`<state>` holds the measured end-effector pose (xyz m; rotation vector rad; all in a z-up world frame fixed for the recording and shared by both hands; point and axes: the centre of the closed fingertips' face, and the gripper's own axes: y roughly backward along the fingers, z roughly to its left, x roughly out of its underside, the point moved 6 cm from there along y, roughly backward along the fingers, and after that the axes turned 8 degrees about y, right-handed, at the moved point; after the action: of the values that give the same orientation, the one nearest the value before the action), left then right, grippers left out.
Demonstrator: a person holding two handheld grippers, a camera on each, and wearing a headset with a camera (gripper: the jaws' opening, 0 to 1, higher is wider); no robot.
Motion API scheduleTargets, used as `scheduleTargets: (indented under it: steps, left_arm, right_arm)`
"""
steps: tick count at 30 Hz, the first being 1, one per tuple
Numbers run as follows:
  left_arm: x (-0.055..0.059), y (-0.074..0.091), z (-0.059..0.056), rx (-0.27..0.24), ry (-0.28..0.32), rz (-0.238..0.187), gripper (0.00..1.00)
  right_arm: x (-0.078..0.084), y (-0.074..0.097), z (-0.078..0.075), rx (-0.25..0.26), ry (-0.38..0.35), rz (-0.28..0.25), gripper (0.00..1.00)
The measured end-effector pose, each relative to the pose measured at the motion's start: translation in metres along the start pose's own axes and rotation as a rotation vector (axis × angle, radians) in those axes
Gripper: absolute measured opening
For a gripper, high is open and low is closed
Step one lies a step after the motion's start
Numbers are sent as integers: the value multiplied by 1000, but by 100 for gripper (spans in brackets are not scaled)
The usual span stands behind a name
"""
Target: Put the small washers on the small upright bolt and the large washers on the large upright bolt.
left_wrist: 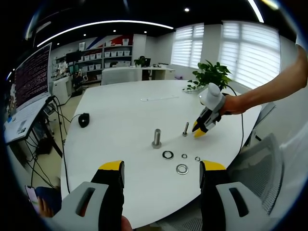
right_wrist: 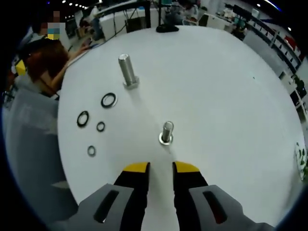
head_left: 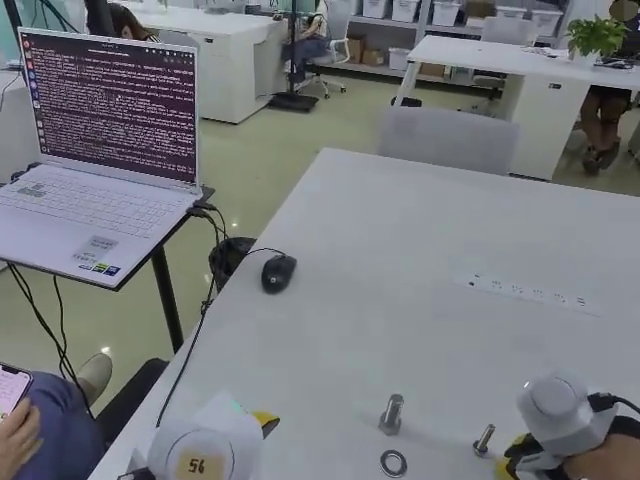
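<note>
Left gripper (left_wrist: pixel 161 169) gapes wide, empty. Right gripper (right_wrist: pixel 161 169), slightly parted and empty, has the small bolt (right_wrist: pixel 166 133) at twelve o'clock.

The head view looks down on the wide white table (head_left: pixel 420 250) from high up, the left gripper view looks across it from the edge, and the right gripper view sits close, both gripper views sharing the big silver upright bolt (right_wrist: pixel 127 71), at 11 o'clock in the close one.

The bench (left_wrist: pixel 120 115) is plain white; the large bolt (left_wrist: pixel 156 138), small bolt (left_wrist: pixel 186 129) and washers (left_wrist: pixel 182 169) are silver-grey. The left claw (left_wrist: pixel 162 168) and right claw (right_wrist: pixel 160 168) are grey, tipped yellow.
</note>
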<state>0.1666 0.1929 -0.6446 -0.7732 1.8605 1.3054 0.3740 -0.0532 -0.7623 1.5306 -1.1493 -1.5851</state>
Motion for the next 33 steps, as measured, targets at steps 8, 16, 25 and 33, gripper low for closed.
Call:
scheduleTargets:
  steps: [8,16,25,33]
  left_arm:
    - [-3,-5,-4,24,-19,6,63]
    - [-3,-6,-5,32,-22,6,63]
    - [-6,-8,-8,39,-23,-2,63]
    - [-6,-7,-7,35,-17,-9,63]
  right_arm:
    - [14,3,22,-11,-40,-34,20]
    - [-5,0,56,-75,34,-137,19]
    - [-24,-10,95,-174,231,-129,20]
    - [-29,-14,97,-197,277,-112,19]
